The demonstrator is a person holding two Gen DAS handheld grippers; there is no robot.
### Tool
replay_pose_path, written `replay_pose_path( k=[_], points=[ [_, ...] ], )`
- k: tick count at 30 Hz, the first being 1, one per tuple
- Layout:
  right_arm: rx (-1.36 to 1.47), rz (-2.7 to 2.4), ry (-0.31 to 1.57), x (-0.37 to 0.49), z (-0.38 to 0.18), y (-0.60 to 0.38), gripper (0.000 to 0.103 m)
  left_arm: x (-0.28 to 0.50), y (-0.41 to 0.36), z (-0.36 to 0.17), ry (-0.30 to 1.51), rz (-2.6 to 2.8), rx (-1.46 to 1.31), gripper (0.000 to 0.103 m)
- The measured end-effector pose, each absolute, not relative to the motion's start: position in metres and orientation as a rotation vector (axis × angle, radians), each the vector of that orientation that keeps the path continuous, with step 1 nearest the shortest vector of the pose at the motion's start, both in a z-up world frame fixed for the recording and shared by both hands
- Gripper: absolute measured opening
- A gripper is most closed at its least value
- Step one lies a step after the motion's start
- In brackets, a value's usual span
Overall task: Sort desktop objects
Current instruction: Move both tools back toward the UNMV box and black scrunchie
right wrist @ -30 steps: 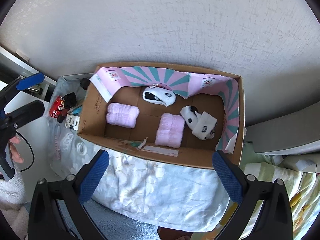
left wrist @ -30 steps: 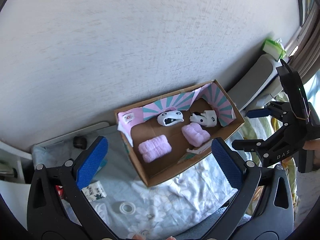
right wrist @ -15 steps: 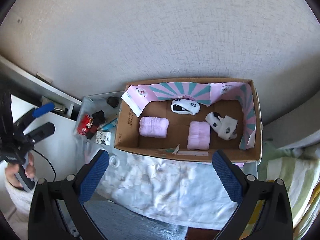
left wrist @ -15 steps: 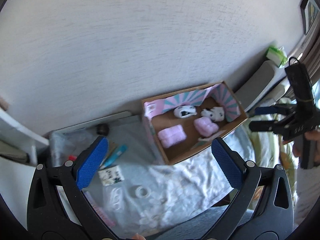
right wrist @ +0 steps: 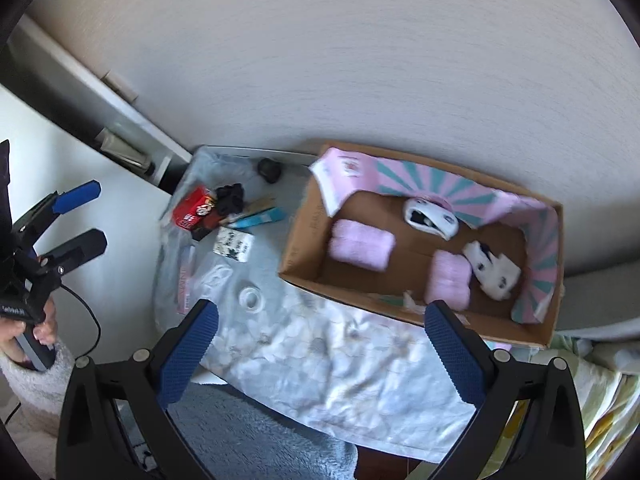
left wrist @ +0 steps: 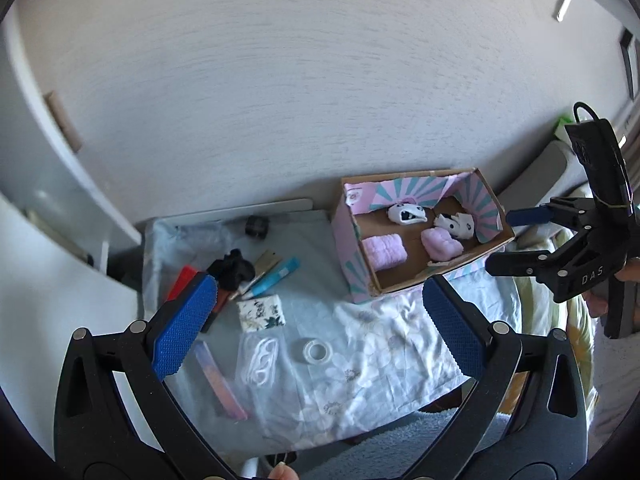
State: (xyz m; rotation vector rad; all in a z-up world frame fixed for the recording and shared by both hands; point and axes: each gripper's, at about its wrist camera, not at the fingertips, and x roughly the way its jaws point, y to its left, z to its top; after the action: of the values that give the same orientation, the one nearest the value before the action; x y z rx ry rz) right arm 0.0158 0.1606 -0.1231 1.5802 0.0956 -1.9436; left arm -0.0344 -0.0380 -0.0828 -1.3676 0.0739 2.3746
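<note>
Well below both spread, empty grippers — left gripper (left wrist: 320,320), right gripper (right wrist: 320,340) — lies the tape roll (left wrist: 317,351).

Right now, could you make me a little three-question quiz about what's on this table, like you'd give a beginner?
1. True or false: the cardboard box holds two pink rolled bundles.
2. Which lies nearest the clear tape ring? A) the floral packet B) the black cap by the wall C) the red packet
3. Fill in: both the left gripper and the right gripper have their jaws ____ and hold nothing.

Key: 1 true: one pink bundle sits left, the other right. 2 A. 3 open.
</note>
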Motion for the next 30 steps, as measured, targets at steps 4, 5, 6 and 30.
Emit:
replay_pose_path(
  k=[4, 5, 6, 30],
  points=[
    [1.521, -1.929, 0.148, 0.019, -0.111, 0.13, 0.103, -0.027, -0.063, -0.084, 0.028, 2.44, -1.382, 0.103],
    [1.5, -1.923, 0.164, 0.019, -0.109, 0.123, 0.103, -0.025, -0.071, -0.085, 0.01, 2.454, -1.389, 0.103],
    [1.47, -1.911, 0.207, 0.022, -0.105, 0.111, 0.103, -0.024, -0.077, -0.086, -0.006, 2.462, -1.397, 0.103],
    [1.384, -1.877, 0.512, 0.018, -0.194, -0.058, 0.103, 0.034, -0.16, -0.23, -0.217, 2.585, -1.714, 0.099]
  ],
)
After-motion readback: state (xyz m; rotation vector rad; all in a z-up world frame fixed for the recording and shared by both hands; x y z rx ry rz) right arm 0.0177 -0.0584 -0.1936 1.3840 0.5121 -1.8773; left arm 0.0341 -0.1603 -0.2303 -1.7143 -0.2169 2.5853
